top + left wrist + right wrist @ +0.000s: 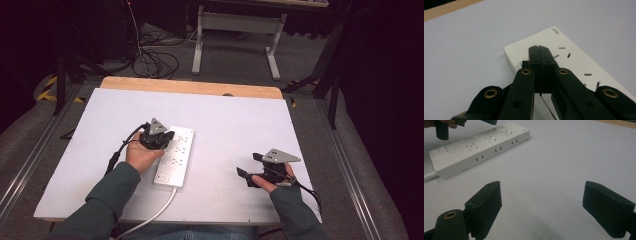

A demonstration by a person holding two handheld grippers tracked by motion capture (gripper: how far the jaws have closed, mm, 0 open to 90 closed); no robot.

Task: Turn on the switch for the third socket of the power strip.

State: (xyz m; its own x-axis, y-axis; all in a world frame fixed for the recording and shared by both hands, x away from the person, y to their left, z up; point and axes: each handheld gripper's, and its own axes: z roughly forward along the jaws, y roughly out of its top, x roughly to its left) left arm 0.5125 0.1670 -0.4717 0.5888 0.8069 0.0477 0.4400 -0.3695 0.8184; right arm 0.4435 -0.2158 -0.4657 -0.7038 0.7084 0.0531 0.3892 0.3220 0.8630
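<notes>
Two grippers by the strip (175, 156), mid-tabletop (240, 120): left gripper (540, 47) closed, empty, tips over its far sockets; right gripper (541, 202) wide open, empty, well aside. Best pressed straight down, tips square, strip kept from sliding.

white power strip (175, 156), black gripper (169, 136)

The left gripper (539, 51) is hovering with its black jaws pressed together over a white power strip (574, 62), which is lying on a pale table (469, 50) edged with a wooden strip (446, 10).
</notes>
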